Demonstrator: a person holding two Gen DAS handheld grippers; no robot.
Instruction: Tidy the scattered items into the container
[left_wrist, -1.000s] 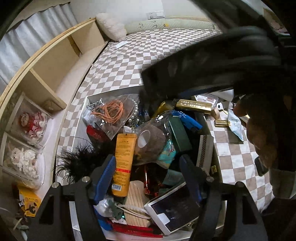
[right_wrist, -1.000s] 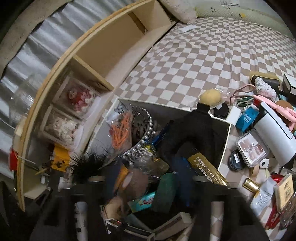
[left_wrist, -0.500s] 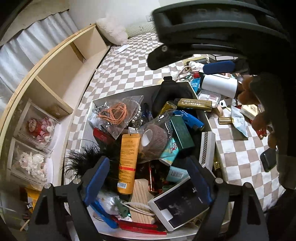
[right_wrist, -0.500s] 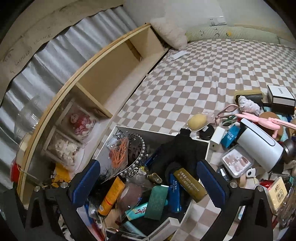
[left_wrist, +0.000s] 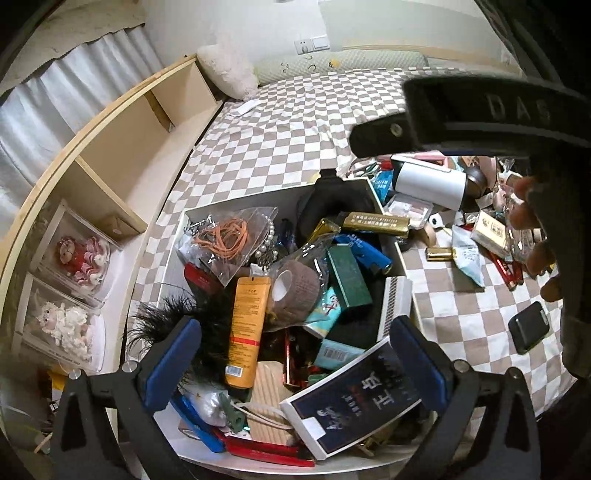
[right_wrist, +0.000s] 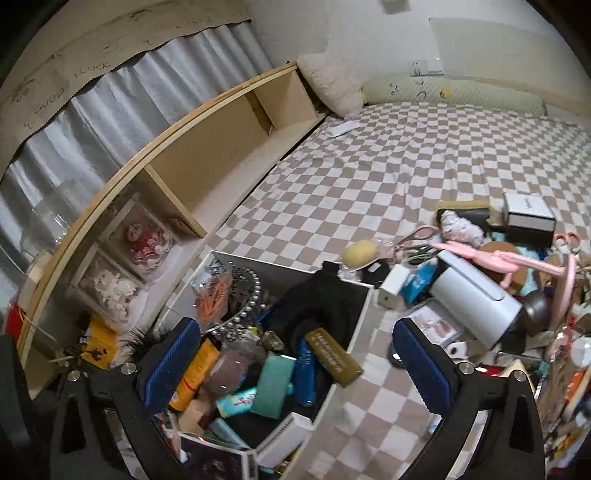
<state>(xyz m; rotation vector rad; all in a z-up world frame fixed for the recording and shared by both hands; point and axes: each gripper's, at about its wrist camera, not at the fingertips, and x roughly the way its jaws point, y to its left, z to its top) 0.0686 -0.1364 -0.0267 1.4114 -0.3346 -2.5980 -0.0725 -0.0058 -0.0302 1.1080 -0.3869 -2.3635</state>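
Observation:
A white box (left_wrist: 177, 251) on the checked bed is heaped with small items: an orange tube (left_wrist: 245, 325), a brown tape roll (left_wrist: 295, 291), a green box (left_wrist: 349, 277), a gold bar (left_wrist: 376, 223). My left gripper (left_wrist: 291, 365) is open and empty just above the box's near end. My right gripper (right_wrist: 295, 365) is open and empty, higher up over the box's right rim (right_wrist: 354, 325). Loose items lie right of the box, among them a white cylinder (right_wrist: 480, 299) and a pink tool (right_wrist: 498, 256).
A wooden shelf (right_wrist: 207, 155) with doll cases (right_wrist: 144, 243) runs along the left. A black phone (left_wrist: 528, 326) and a gold tube (left_wrist: 439, 254) lie on the bedsheet right of the box. The right hand and gripper body (left_wrist: 480, 118) fill the upper right of the left wrist view.
My right gripper has lifted up and back from inside the box, leaving the black cloth and gold bar there. My left gripper has pulled back slightly.

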